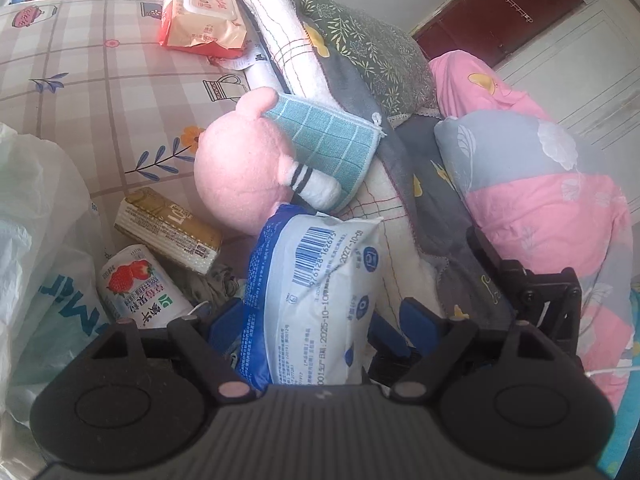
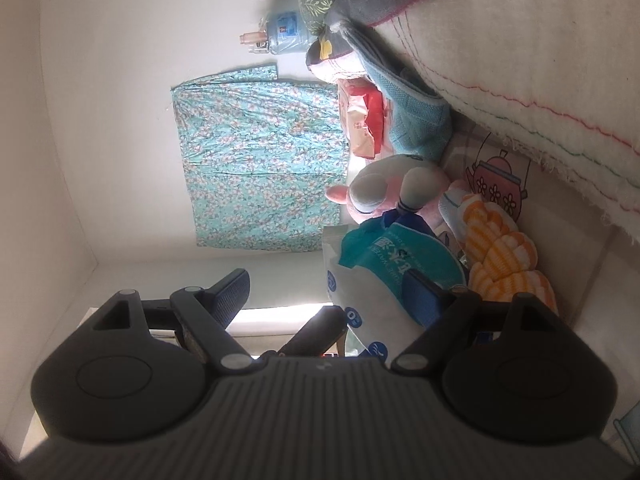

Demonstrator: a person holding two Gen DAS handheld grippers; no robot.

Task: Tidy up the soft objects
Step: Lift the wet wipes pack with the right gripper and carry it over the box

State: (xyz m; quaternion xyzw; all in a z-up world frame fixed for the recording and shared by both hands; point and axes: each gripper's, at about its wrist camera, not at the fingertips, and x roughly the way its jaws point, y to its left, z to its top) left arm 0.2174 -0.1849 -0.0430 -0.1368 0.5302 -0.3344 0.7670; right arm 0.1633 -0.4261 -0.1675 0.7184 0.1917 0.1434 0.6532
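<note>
A soft white-and-blue pack (image 1: 320, 280) with a barcode stands on the bed between the fingers of my left gripper (image 1: 320, 314). The jaws are wide and the right-hand pad stands clear of the pack, so it is open. The right wrist view is rolled sideways. There the same pack (image 2: 360, 280) lies against one blue pad of my right gripper (image 2: 328, 286), while the other pad hangs in free air, so this gripper is open too. Just beyond the pack lies a pink plush toy (image 1: 240, 172) (image 2: 384, 196), leaning on a teal checked cloth (image 1: 332, 140).
Folded white blanket (image 1: 280, 40), green floral pillow (image 1: 360, 40) and pink-grey quilt (image 1: 540, 200) are piled on the right. A wafer pack (image 1: 168, 228), strawberry drink bottle (image 1: 136, 284), plastic bag (image 1: 40, 240) and orange wipes pack (image 1: 200, 16) lie on the checked sheet. An orange crocheted piece (image 2: 504, 256) lies nearby.
</note>
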